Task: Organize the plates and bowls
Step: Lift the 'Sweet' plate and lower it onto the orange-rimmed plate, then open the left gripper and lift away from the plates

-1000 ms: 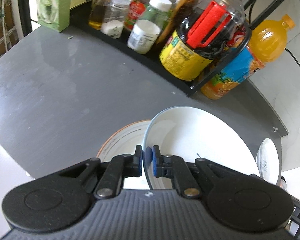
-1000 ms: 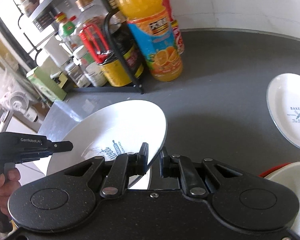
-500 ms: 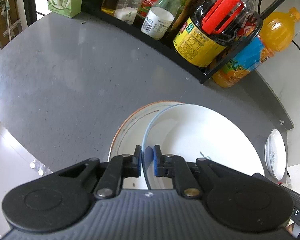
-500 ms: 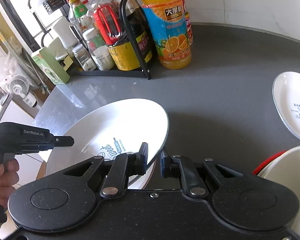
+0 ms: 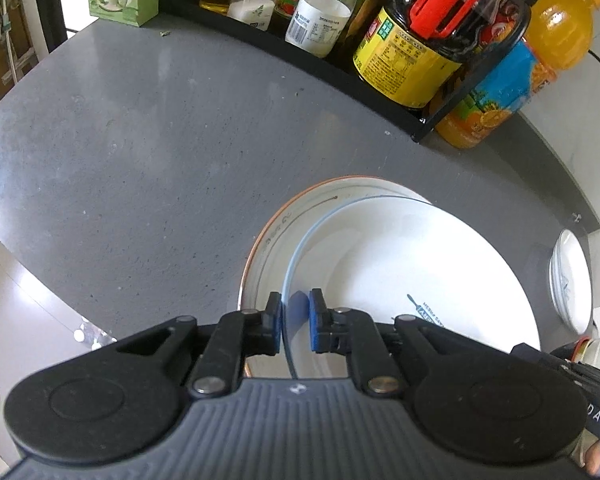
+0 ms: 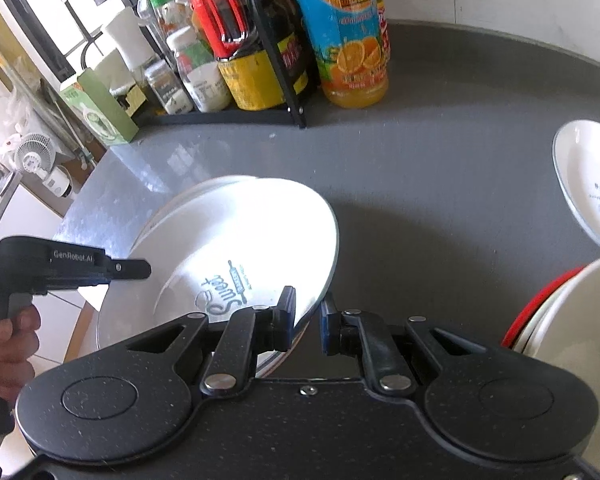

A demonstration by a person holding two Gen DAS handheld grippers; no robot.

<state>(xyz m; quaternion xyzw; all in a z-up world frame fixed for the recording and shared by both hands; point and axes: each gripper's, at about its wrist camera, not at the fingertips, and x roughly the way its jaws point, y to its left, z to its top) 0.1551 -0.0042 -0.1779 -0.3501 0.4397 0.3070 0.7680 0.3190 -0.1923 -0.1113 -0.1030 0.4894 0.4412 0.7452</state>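
up at the back of the worktop (image 5: 148,168), a black rack (image 6: 284,80) holds crowded bottles and jars: a dark sauce jug with a yellow label and red handle (image 5: 432,36), a white-labelled jar (image 5: 316,24), oil and spice bottles. an orange juice bottle (image 6: 348,40) stands just beside the rack's end on the worktop, and a green carton (image 6: 100,112) at its other end.

my left tool (image 5: 295,324) has its blue pads parted around the near rim of a white plate (image 5: 400,276); the left pad lies close to the rim, the right one stands apart from it, so no pinch. my right tool (image 6: 307,320) is likewise spread about the opposite rim of that plate, not pressing it. the plate tilts, its right edge raised, over an orange-rimmed plate (image 5: 276,240) lying flat on the worktop. its printed lettering (image 6: 224,292) faces up, running toward my right tool.

further right, another white printed plate (image 6: 588,184) lies on the worktop, and a stack of bowls, white over red-rimmed (image 6: 572,312), sits near my right tool.
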